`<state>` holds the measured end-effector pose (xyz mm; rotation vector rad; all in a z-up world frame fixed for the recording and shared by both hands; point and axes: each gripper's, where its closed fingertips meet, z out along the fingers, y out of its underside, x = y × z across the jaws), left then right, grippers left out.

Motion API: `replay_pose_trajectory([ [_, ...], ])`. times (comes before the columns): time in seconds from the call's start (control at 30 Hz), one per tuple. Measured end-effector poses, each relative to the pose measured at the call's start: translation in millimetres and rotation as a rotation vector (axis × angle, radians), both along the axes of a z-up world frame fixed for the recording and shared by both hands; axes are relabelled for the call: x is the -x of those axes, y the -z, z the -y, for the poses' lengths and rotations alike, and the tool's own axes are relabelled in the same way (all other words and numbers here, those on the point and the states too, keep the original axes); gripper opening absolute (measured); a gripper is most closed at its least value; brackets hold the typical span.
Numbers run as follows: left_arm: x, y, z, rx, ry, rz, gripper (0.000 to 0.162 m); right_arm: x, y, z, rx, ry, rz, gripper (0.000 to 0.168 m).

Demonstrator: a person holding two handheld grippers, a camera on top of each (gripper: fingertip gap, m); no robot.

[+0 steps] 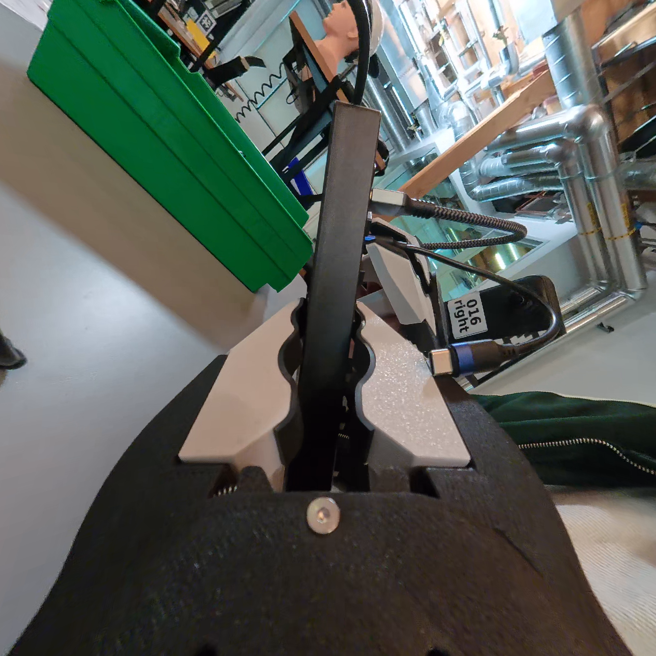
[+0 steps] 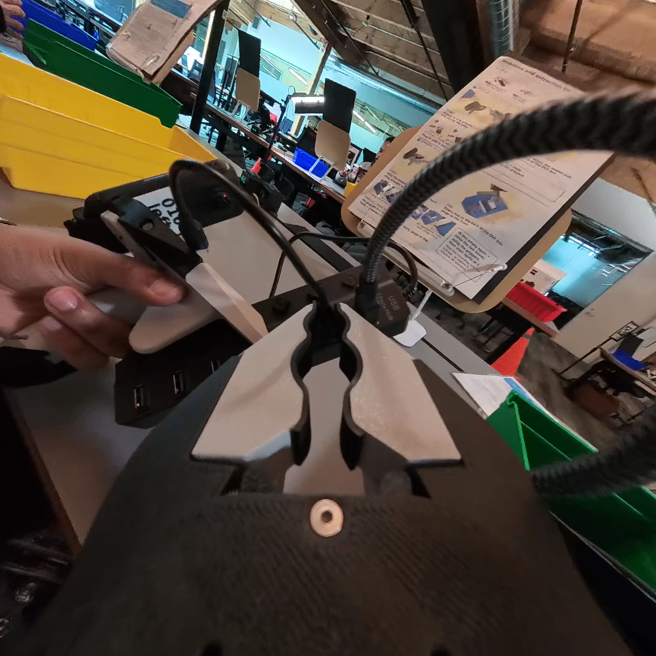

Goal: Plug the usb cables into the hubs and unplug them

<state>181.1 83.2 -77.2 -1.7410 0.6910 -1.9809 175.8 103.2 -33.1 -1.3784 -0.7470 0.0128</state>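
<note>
- In the left wrist view: black USB hub (image 1: 340, 248) clamped edge-on in the left gripper (image 1: 328, 358), held up off the table.
- On the hub's right side: braided cable's plug (image 1: 388, 202) seated in a port; below it a thin black cable (image 1: 479, 273) leaving the hub, its free blue-ringed connector (image 1: 458, 360) dangling loose beside the fingers.
- In the right wrist view: right gripper (image 2: 326, 335) nearly closed around the thin cable's plug (image 2: 324, 319) at the hub; probably gripping it, though blur hides actual contact.
- Progress, as a guess: two cables in, several ports (image 2: 138, 395) still empty; all unplugging still to come.
- Room: green bin (image 1: 159, 149) close on the hub's left, braided cable (image 2: 461, 170) arching over the right gripper, a hand (image 2: 71, 291) on the left tool; straight withdrawal path open, sideways travel tight.
</note>
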Motion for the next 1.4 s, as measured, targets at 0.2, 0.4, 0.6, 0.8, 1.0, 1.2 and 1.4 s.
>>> replay_pose_trajectory([
  [0.2,1,-9,2,-0.055,-0.008,-0.004,0.022,1,-10,5,-0.013,-0.008,-0.036,0.007],
  [0.4,2,-9,-2,-0.094,-0.012,-0.025,0.024,2,-13,7,-0.008,-0.01,-0.039,0.006],
  [0.6,22,46,-69,0.204,-0.216,-0.15,0.022,30,-81,54,-0.262,-0.132,-0.135,0.0],
  [0.8,51,-6,-94,-0.031,-0.291,-0.058,0.023,19,-77,54,-0.262,-0.053,-0.051,0.001],
  [1.0,47,17,-92,0.005,-0.285,-0.077,0.023,-1,-53,33,-0.161,-0.069,-0.165,0.002],
  [1.2,48,12,-89,0.025,-0.25,-0.011,0.023,-45,-62,20,-0.123,-0.016,-0.36,0.002],
  [1.4,51,14,-94,0.097,-0.251,0.024,0.023,-81,-62,11,-0.107,0.052,-0.453,0.002],
])
